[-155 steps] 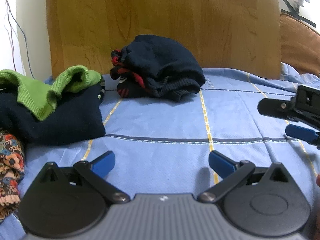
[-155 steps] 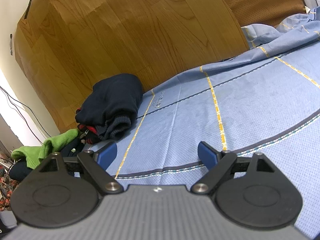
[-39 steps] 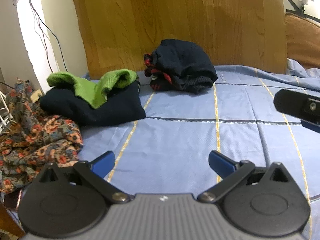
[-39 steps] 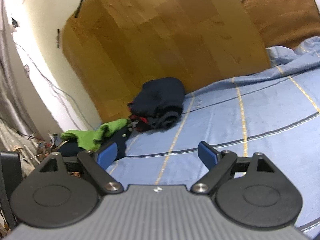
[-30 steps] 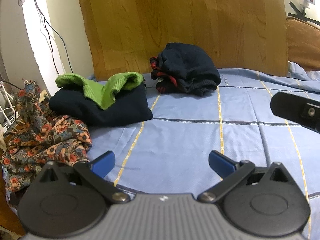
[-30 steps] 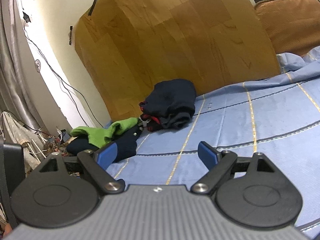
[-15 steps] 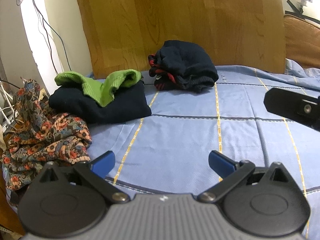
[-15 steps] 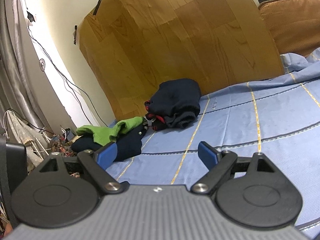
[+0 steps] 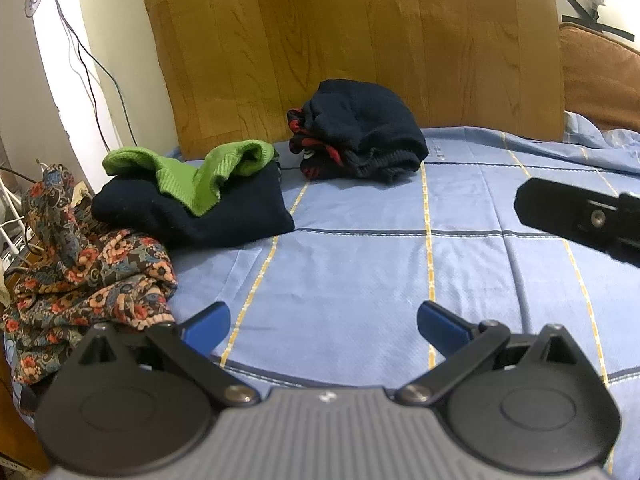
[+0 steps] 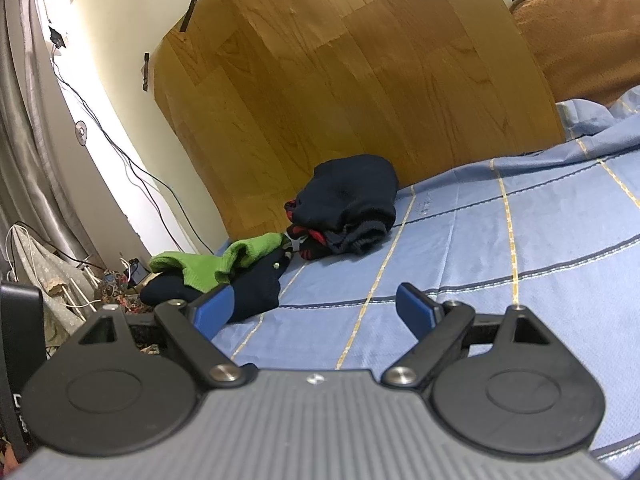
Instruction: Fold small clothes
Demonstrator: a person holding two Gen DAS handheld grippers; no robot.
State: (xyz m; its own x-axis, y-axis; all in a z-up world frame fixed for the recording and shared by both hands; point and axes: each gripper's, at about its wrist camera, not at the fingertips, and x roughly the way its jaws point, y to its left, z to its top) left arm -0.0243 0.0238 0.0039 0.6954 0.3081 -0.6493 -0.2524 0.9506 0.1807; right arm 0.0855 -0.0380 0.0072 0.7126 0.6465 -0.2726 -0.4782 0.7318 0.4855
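A folded dark navy garment (image 9: 224, 212) (image 10: 248, 292) with a green knit piece (image 9: 188, 172) (image 10: 216, 260) on top lies at the left of the blue bed sheet (image 9: 360, 264) (image 10: 500, 248). Behind it, near the wooden board, sits a bundled navy and red garment (image 9: 360, 136) (image 10: 348, 204). A crumpled floral cloth (image 9: 80, 272) hangs at the bed's left edge, close to my left gripper (image 9: 323, 322), which is open and empty. My right gripper (image 10: 314, 306) is open and empty too, hovering over bare sheet; its black body (image 9: 580, 216) shows at the right of the left wrist view.
A wooden board (image 9: 352, 48) leans on the wall behind the bed. A brown cushion (image 10: 580, 36) sits at the far right. Cables (image 10: 120, 148) run down the wall on the left, above clutter and a wire rack (image 10: 52, 280) beside the bed.
Both grippers have drawn back from the clothes and toward the bed's left side; the floral cloth has come into the left wrist view. Both stay open and empty.
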